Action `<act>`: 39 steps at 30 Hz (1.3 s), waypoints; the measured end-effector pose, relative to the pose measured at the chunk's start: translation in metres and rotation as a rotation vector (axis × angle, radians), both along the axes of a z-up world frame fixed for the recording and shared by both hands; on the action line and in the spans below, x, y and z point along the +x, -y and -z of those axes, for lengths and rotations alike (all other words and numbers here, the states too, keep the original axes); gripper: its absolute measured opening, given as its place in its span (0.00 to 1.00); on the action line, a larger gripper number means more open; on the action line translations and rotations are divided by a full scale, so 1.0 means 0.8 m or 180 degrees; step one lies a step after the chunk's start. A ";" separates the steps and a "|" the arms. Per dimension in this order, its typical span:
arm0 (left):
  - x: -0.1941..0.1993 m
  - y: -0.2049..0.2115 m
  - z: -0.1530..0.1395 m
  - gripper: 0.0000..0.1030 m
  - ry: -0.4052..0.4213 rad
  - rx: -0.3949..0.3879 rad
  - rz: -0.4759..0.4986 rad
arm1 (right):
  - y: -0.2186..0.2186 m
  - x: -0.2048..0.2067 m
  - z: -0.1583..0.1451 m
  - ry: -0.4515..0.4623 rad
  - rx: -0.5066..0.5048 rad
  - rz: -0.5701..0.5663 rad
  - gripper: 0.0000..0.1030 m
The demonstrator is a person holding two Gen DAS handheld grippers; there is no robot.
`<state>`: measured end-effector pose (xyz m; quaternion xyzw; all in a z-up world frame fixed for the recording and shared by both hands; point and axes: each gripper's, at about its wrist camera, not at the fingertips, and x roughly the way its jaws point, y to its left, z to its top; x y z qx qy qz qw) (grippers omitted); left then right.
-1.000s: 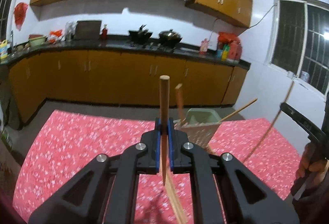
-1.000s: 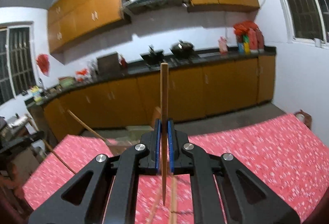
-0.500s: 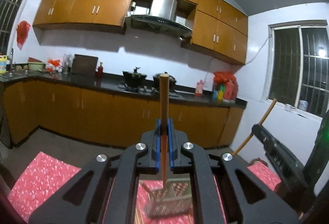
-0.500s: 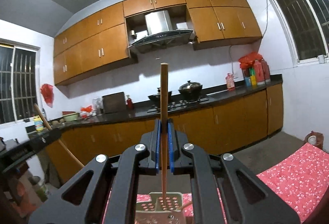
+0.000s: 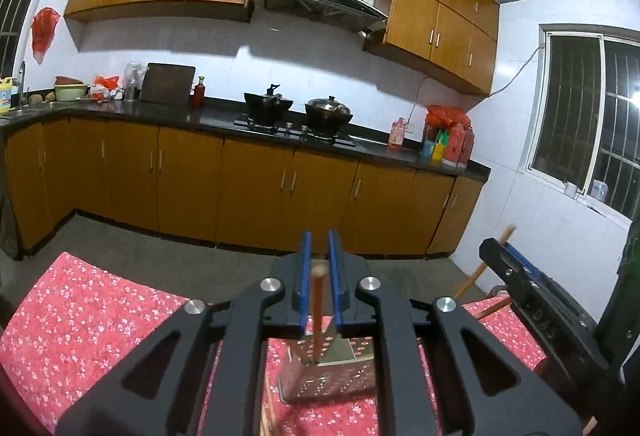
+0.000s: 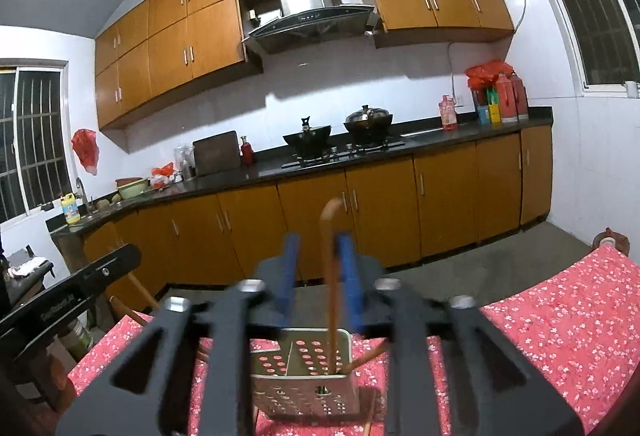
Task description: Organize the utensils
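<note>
Left wrist view: the left gripper [image 5: 319, 256], lower centre, is standing with jaws parted; a chopstick [image 5: 317, 312] is rising between them untouched, its foot in the perforated metal holder [image 5: 340, 384] on the red cloth [image 5: 80, 320]. The holder's near side is hidden by the gripper body.

Right wrist view: the right gripper [image 6: 318, 264] is blurring, jaws apart; a second chopstick [image 6: 332, 300] is standing in the holder [image 6: 304, 392], contact with the right pad unclear.

Half a second ago both grippers were clamping their chopsticks.
</note>
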<state>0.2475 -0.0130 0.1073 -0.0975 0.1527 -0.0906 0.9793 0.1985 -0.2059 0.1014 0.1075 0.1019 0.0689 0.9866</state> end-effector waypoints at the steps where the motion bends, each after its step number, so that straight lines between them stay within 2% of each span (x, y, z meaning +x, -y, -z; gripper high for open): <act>1: -0.003 -0.001 -0.001 0.17 0.0008 -0.0002 -0.0008 | 0.002 -0.005 -0.002 0.0015 0.0015 0.0009 0.40; 9: -0.056 -0.034 -0.021 0.24 0.0139 -0.0102 -0.0101 | 0.024 -0.045 -0.024 0.0081 -0.0016 0.0052 0.41; 13: -0.087 -0.057 -0.014 0.27 0.0069 -0.0121 -0.0178 | 0.044 -0.069 -0.018 -0.0026 -0.0048 0.0161 0.41; 15: -0.101 -0.070 0.001 0.30 -0.0031 -0.0074 -0.0267 | 0.054 -0.076 0.000 -0.0199 -0.0118 0.0230 0.41; 18: -0.110 -0.084 0.031 0.31 -0.0239 -0.0003 -0.0360 | 0.066 -0.072 0.045 -0.0629 -0.0247 0.0274 0.41; 22: -0.107 -0.096 0.103 0.31 -0.0806 0.0135 -0.0395 | 0.069 -0.057 0.119 -0.1335 -0.0268 0.0146 0.40; 23: -0.105 -0.098 0.119 0.31 -0.0952 0.0150 -0.0385 | 0.066 -0.054 0.143 -0.1546 -0.0237 0.0058 0.38; 26: -0.103 -0.097 0.163 0.31 -0.1296 0.0167 -0.0330 | 0.053 -0.053 0.190 -0.1902 -0.0211 -0.0143 0.27; 31: -0.111 -0.085 0.210 0.31 -0.1585 0.0209 -0.0218 | 0.031 -0.046 0.230 -0.2189 -0.0307 -0.0255 0.18; 35: -0.112 -0.078 0.226 0.31 -0.1681 0.0213 -0.0149 | 0.036 -0.049 0.247 -0.2275 -0.0286 -0.0280 0.18; 39: -0.106 -0.073 0.229 0.31 -0.1746 0.0197 -0.0089 | 0.033 -0.045 0.248 -0.2288 -0.0478 -0.0177 0.18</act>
